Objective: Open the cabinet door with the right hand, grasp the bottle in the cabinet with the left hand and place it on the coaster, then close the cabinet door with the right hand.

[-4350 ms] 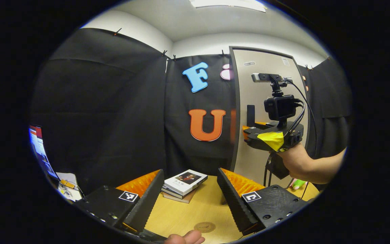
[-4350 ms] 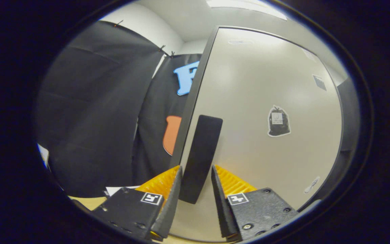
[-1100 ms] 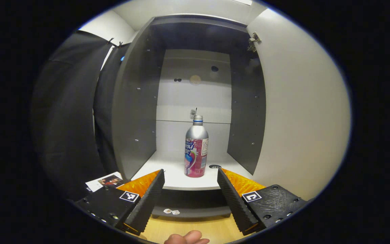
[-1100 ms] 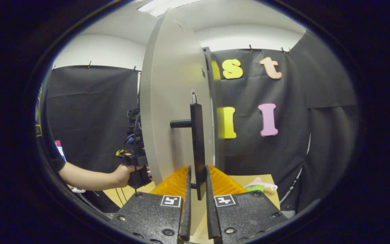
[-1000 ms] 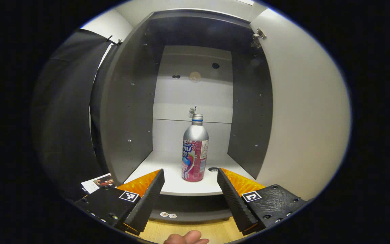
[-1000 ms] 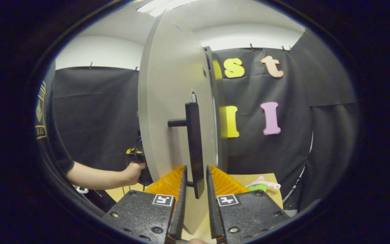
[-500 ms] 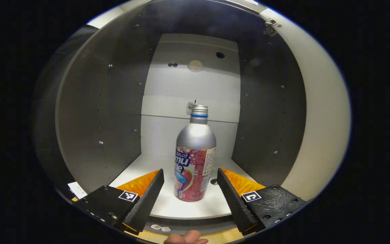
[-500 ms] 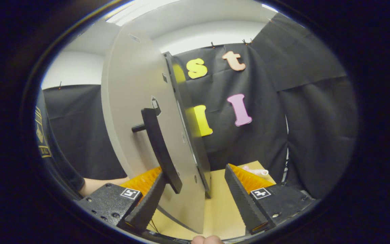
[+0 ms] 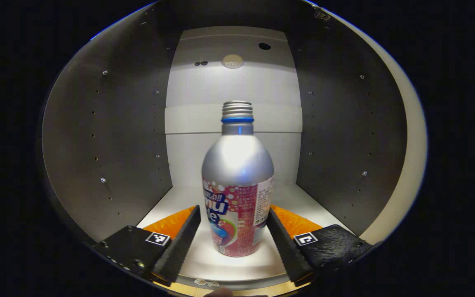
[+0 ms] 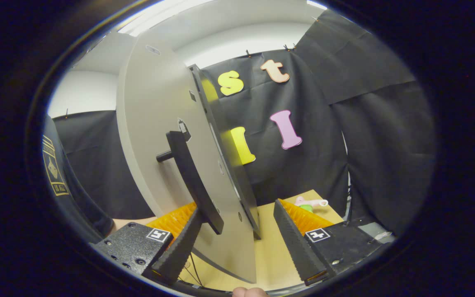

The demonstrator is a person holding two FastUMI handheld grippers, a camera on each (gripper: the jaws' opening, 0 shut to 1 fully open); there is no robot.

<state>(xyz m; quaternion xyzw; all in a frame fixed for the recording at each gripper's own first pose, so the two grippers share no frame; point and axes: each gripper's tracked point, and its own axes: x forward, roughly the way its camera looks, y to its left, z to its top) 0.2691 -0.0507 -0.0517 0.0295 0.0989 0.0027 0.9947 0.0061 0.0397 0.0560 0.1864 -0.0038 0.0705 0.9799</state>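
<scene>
A silver bottle [image 9: 237,181] with a pink label and a bare threaded neck stands upright on the white shelf [image 9: 167,202] inside the open cabinet. My left gripper [image 9: 232,241] is open and reaches into the cabinet, with the bottle's lower body between its two fingers [image 9: 179,243]. The gaps on both sides are narrow; I cannot tell whether a finger touches the bottle. In the right gripper view the pale cabinet door [image 10: 155,115] stands swung open, edge toward me. My right gripper [image 10: 237,243] is open, and the lower end of the black door handle [image 10: 188,177] lies beside its left finger [image 10: 177,247].
Grey side walls [image 9: 105,136] with rows of peg holes close in on both sides of the bottle. In the right gripper view a wooden table [image 10: 270,255] runs under the door, with a pink and green toy [image 10: 309,203] near the far edge. A person's sleeve [image 10: 56,173] is at the left.
My left gripper has moved forward into the cabinet until the bottle stands between its fingers. My right gripper, shut on the door handle a second ago, has opened and let go; the door stays open.
</scene>
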